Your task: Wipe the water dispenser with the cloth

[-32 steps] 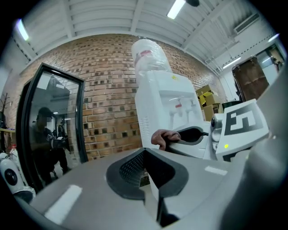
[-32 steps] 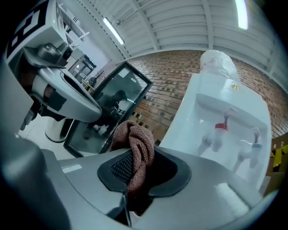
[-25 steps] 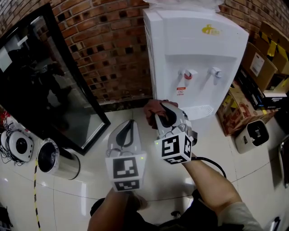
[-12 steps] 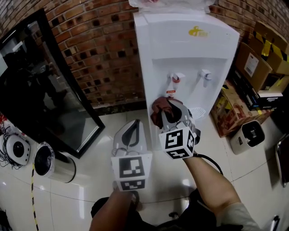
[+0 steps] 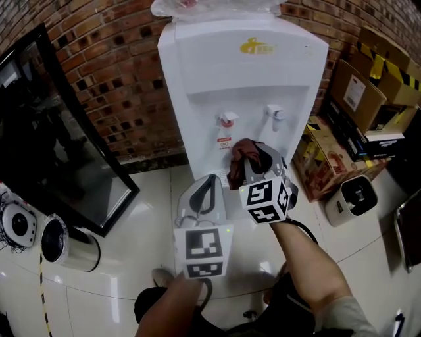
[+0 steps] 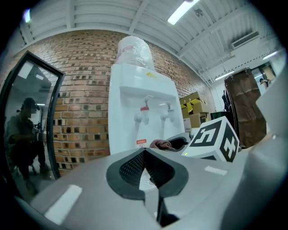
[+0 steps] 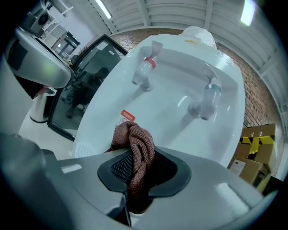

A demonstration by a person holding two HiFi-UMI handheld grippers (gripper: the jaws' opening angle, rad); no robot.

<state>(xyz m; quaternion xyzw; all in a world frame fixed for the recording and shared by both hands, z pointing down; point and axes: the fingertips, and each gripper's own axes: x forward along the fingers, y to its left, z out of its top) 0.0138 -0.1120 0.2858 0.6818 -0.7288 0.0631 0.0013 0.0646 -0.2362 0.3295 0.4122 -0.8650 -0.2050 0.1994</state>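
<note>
The white water dispenser (image 5: 243, 72) stands against the brick wall, with a red tap (image 5: 227, 119) and a pale tap (image 5: 275, 113) in its recess. My right gripper (image 5: 254, 162) is shut on a brown cloth (image 5: 248, 151) and holds it just in front of the panel below the taps. In the right gripper view the cloth (image 7: 136, 150) bunches up between the jaws, close to the dispenser front (image 7: 180, 112) and above the drip tray (image 7: 83, 148). My left gripper (image 5: 210, 184) is beside it on the left, shut and empty (image 6: 144, 152), pointing at the dispenser (image 6: 144, 108).
A black glass-door cabinet (image 5: 52, 145) leans at the left, with a steel bin (image 5: 66, 242) on the floor before it. Cardboard boxes (image 5: 358, 92) and a small white appliance (image 5: 352, 197) crowd the right side. A plastic-wrapped bottle (image 5: 210, 6) tops the dispenser.
Both grippers have moved forward toward the dispenser, which now sits closer and further left in the head view. The cloth has gone from near the drip tray to just below the taps.
</note>
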